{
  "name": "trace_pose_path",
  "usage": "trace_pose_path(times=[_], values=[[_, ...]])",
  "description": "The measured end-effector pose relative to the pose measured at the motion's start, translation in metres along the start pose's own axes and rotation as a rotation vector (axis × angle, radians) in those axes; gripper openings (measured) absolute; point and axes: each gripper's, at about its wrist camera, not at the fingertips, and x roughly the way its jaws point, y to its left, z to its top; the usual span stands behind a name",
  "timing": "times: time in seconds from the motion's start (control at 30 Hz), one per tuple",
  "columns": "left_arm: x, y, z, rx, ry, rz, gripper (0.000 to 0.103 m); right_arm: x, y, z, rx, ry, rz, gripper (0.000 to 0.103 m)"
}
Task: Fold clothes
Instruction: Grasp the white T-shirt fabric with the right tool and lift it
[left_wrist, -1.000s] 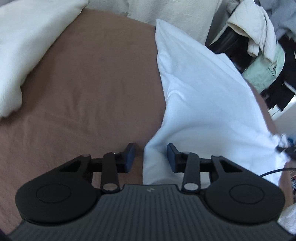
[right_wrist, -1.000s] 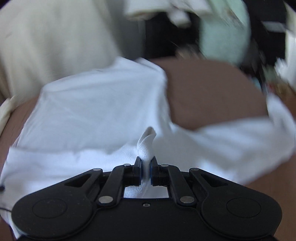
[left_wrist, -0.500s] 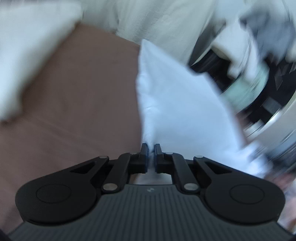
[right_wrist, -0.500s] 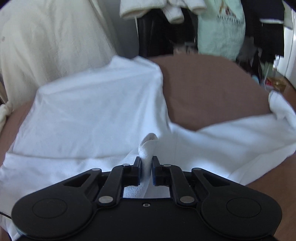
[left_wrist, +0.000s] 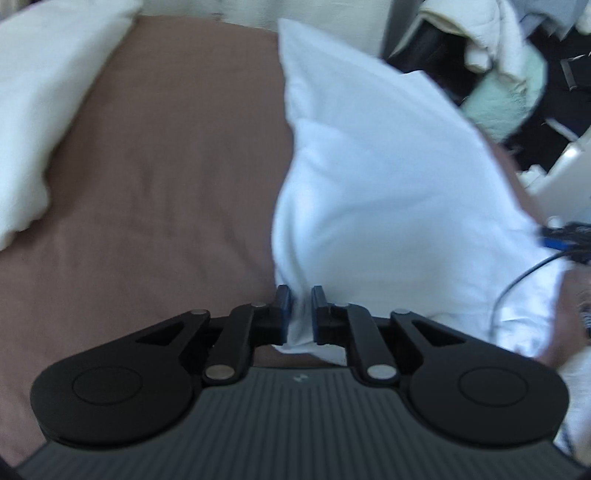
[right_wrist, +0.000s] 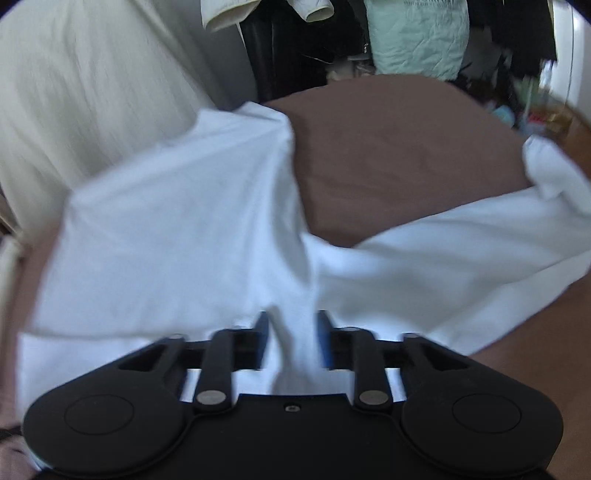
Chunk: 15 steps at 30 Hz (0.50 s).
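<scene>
The left claw (left_wrist: 298, 310) pinched an edge of the white garment (left_wrist: 388, 177), which spread ahead across the brown bed (left_wrist: 166, 166). The right claw (right_wrist: 292, 339) had just been opening, cloth loose between its jaws.

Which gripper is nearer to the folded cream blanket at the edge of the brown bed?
Left. The left gripper, pinching the white cotton shirt, sees the folded cream blanket across bare brown sheet. The right gripper has the shirt between it and that side.

There was one white garment (left_wrist: 388, 192), one brown bed cover (left_wrist: 166, 166), one cream blanket (left_wrist: 44, 92), and two grippers (left_wrist: 299, 310) (right_wrist: 291, 339).
</scene>
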Motion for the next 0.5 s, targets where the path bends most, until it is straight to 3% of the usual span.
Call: trace_pose_path(times=[0.07,0.2,0.23,0.33,0.4,0.43,0.5], values=[[-0.01,0.008,0.005,-0.052,-0.033,-0.051,0.012,0.005,-0.001,0.002,0.014,0.02,0.06,0.042],[-0.018,0.021,0.014,-0.168,-0.174,-0.144,0.016,0.014,0.024,-0.007,-0.141,0.038,0.066,0.043],[-0.009,0.016,0.02,-0.166,-0.164,-0.152,0.018,0.016,0.031,-0.009,-0.182,0.042,0.065,0.043],[0.017,0.002,0.035,-0.159,-0.133,-0.173,0.019,0.04,0.05,-0.015,-0.318,0.083,-0.06,0.043],[0.025,-0.019,0.038,-0.03,-0.13,-0.098,0.022,0.05,0.059,-0.02,-0.366,0.099,-0.089,0.036],[0.031,-0.028,0.035,0.031,-0.098,-0.013,0.022,0.055,0.064,-0.022,-0.387,0.106,-0.097,0.019],[0.039,-0.039,0.026,0.129,-0.041,0.121,0.022,0.047,0.067,-0.022,-0.397,0.066,-0.105,0.008]])
